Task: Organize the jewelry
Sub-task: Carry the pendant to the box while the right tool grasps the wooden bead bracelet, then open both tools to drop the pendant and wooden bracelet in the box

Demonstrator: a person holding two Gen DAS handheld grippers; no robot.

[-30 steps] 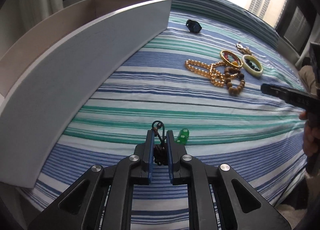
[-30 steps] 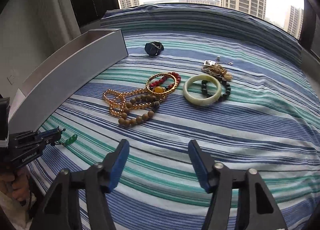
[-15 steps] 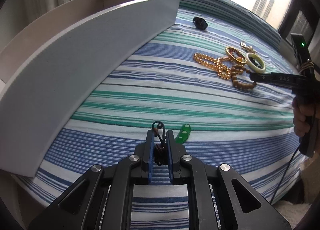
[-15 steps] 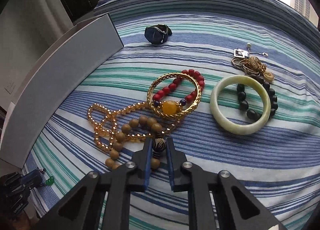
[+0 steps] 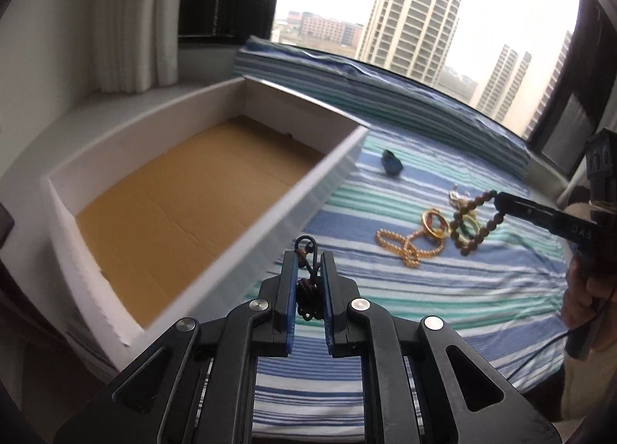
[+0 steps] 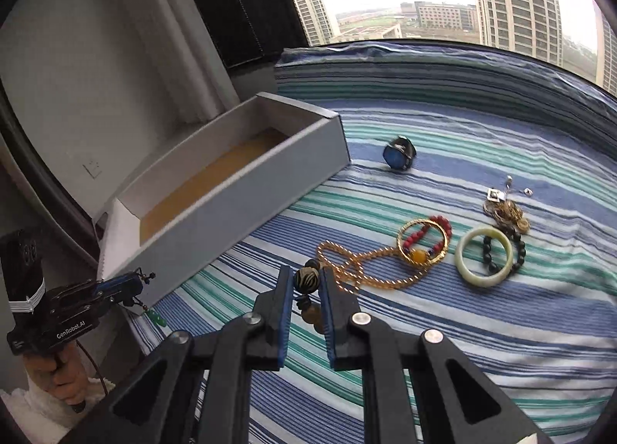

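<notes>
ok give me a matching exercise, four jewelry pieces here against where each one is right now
1. brown wooden bead bracelet
2. dark cord with green pendant
3. pale green jade bangle
4. blue-faced watch

a. lying alone near the white box's far end
b. in the left gripper
c. in the right gripper
d. flat on the striped cloth, overlapping black beads

Pairs: 1-c, 2-b, 3-d, 4-a
</notes>
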